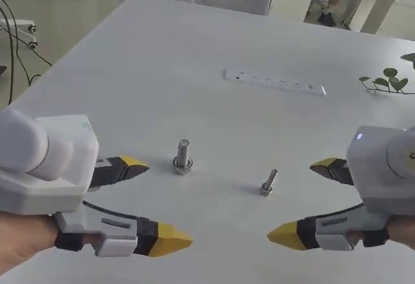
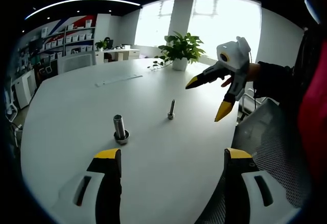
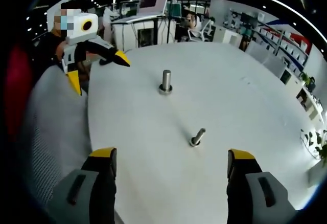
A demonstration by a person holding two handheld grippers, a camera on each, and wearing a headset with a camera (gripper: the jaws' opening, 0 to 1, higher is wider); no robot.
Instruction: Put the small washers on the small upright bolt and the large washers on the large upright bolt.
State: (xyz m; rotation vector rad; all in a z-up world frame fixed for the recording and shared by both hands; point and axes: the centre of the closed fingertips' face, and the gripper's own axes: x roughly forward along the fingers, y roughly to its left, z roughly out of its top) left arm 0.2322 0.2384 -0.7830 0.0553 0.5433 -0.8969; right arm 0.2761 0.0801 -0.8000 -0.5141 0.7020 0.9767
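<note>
Your left tool (image 1: 152, 201) is spread wide with nothing between its yellow-tipped jaws, held just above the near edge of the tabletop (image 1: 162, 89). Your right tool (image 1: 303, 200) mirrors it on the other side: jaws also wide apart, empty, touching nothing. The two point inward toward each other with both bolts in the gap between them.

The large bolt (image 1: 183, 154) stands upright just ahead of the left tool. The rings (image 1: 182, 165) round its foot look like washers already seated, though they could be the bolt's own head. The small bolt (image 1: 269, 181) stands nearer the right tool, well apart from the large one. Whether it carries any washer is too small to tell. A power strip (image 1: 275, 82) lies farther back.

By my reading, you are either checking the result or about to fetch another washer. If one remains, pinch it by its rim with the jaws narrowed. Keep it flat and centre its hole over the bolt tip from straight above. Release low, so it slides down the thread rather than bouncing off. Approach from the outer side, so a jaw doesn't knock the slender small bolt over.
</note>
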